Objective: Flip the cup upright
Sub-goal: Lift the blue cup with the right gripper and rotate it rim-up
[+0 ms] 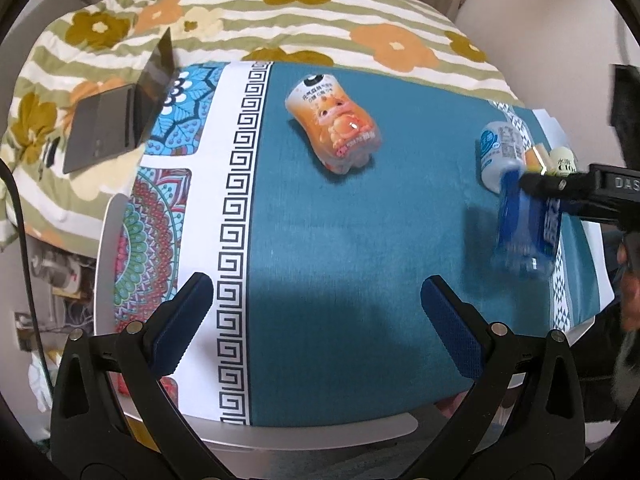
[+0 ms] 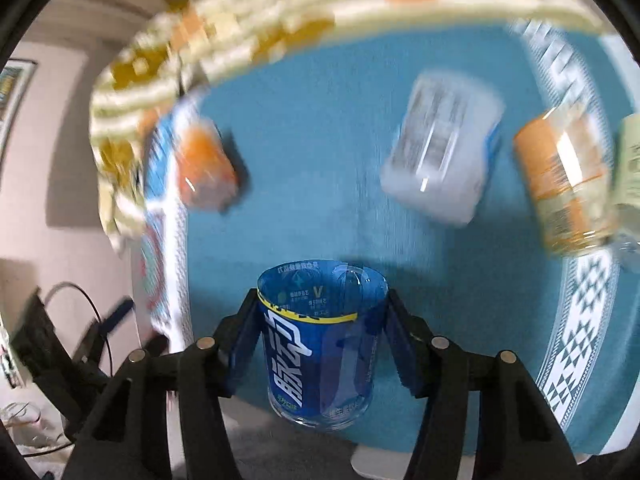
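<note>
Left wrist view: the left tongs (image 1: 316,320) hang spread wide above the near edge of the tabletop (image 1: 320,220), pinching nothing, their blue pads (image 1: 452,328) well apart. The tabletop wears a teal cloth with a white key-pattern band and bright mandala prints toward its left edge. An orange printed clear plastic cup (image 1: 334,126) lies on its side near the far edge, about mid-width. Near the far right corner a white and blue labelled plastic cup (image 1: 498,152) lies tipped, with a small orange-gold cup (image 1: 534,158) and a pale cream cup (image 1: 564,160) just beside it. At the right edge, the right tongs (image 1: 536,186) reach in from the right and pinch the blue translucent plastic cup with white lettering (image 1: 526,232), which is blurred and clear of the cloth. An open dark grey laptop (image 1: 116,120) sits at the far left corner, against a floral striped quilt (image 1: 320,12).

Right wrist view: the right tongs (image 2: 322,320) are pressed onto both sides of the blue cup (image 2: 320,352), its open mouth pointing away from the camera and its clear base nearest. The rest is motion-blurred: the orange cup (image 2: 204,172) toward the left, the white cup (image 2: 444,152), orange-gold cup (image 2: 564,184) and cream cup (image 2: 630,160) toward the right.
</note>
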Demonstrator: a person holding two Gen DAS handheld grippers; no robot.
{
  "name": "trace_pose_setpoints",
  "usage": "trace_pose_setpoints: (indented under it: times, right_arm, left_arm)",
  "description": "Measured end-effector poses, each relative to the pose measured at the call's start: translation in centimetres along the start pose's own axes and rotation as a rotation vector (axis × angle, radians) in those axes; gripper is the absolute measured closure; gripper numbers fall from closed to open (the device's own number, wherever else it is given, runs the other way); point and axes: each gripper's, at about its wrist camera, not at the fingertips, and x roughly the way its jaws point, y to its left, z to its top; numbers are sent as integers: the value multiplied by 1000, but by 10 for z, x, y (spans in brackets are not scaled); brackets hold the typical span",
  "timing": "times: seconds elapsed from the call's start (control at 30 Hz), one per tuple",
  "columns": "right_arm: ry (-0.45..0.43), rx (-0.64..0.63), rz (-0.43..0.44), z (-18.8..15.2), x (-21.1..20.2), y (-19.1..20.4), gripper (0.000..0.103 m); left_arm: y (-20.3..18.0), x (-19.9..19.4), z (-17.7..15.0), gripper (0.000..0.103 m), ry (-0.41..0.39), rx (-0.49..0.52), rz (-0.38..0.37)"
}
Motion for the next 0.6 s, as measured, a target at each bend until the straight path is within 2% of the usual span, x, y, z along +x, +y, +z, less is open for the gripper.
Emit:
trace_pose_setpoints:
  times: [0.07,0.17,0.23,0.4,0.6]
  right_arm:
    - [-166,-9,-15,-11,-15,6,48]
    - [-392,-41,-74,-31,-16,15,48]
    - [-479,-70,-135,-37,-9,19,48]
    - [-587,-139,-223,-42,9,24,48]
    - [-608,-199,-277,-50,15,26,48]
  left_arm:
    - [0,-2,0,0,-1,3,2]
    - [-2,-4,-1,0,0,29,22]
    - [-2,-5,-3,0,-3,51,36]
    - [1,-1,-11,0,-3,89,64]
    - [5,3,-18,0,1,103,75]
